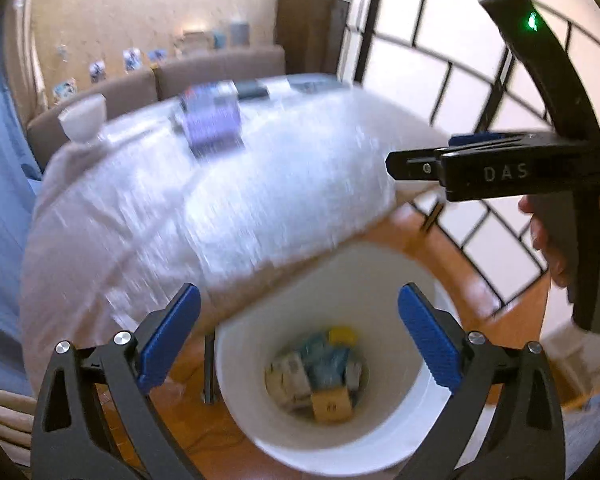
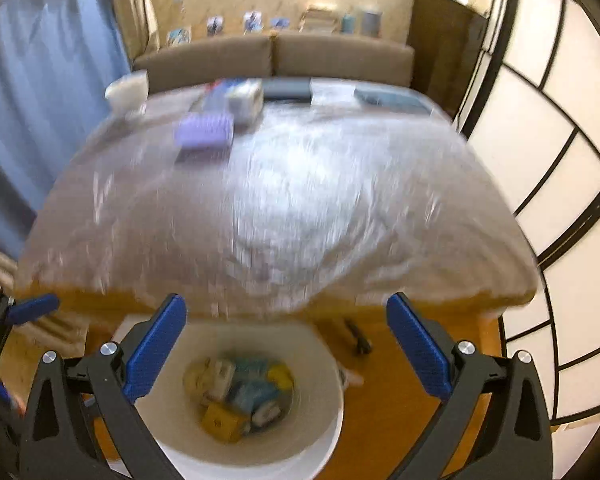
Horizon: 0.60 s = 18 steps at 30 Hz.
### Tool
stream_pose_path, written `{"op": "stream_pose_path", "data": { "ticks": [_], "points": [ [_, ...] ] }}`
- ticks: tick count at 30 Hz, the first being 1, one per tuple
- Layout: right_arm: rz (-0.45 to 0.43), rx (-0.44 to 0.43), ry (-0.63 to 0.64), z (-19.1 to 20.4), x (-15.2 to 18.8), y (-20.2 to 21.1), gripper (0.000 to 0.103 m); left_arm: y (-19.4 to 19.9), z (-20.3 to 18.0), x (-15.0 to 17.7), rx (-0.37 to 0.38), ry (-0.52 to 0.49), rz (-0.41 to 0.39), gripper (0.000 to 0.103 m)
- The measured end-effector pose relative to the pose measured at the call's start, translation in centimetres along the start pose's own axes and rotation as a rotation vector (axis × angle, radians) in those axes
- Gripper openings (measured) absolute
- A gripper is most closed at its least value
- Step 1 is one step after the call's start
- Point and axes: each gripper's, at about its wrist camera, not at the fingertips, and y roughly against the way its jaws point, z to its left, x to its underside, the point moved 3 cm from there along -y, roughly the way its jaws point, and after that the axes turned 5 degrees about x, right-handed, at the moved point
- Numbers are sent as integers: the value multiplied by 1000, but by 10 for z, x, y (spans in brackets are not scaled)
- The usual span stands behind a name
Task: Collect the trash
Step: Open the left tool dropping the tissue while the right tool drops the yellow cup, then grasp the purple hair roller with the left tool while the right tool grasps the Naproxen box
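A white bin stands on the wooden floor beside the table, with several pieces of trash at its bottom: small cartons, blue and yellow wrappers. My left gripper hangs open above it, nothing between its blue pads. In the right wrist view the same bin and trash lie below my right gripper, which is also open and empty. The right gripper shows side-on in the left wrist view, held by a hand. A blue finger of the left gripper shows at the left edge.
A table under a shiny plastic cover rises just behind the bin. On it lie a purple box, a white cup and flat items at the far edge. A brown sofa stands behind, a black-framed screen at right.
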Motion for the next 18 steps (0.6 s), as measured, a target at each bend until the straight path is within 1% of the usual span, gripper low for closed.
{"op": "stream_pose_path", "data": {
  "ticks": [2,4,5,7,9,11,15,18],
  "points": [
    [-40,-7,-44,-4,-20,3,98,4,6,-11,-15,18,-42,100],
    [-75,-7,-62,-4,-38,5,98,4,17,-23,-50,35,-82,100],
    [-95,-8,-55,-3,-47,6,98,3,23,-28,-64,47,-90,100],
    [-132,-30,-18,3,-66,7,98,-3,33,-35,-63,75,-83,100],
    [-120,-49,7,10,-81,2,98,-12,43,-40,-50,107,-62,100],
    [-95,-67,26,20,-100,-10,99,-16,51,-47,-57,132,-65,100],
    [-69,-86,73,43,-139,-35,98,-34,59,-64,-116,120,-76,100],
    [-21,-117,77,55,-168,-64,98,-55,67,-77,-168,101,-70,100]
  ]
}}
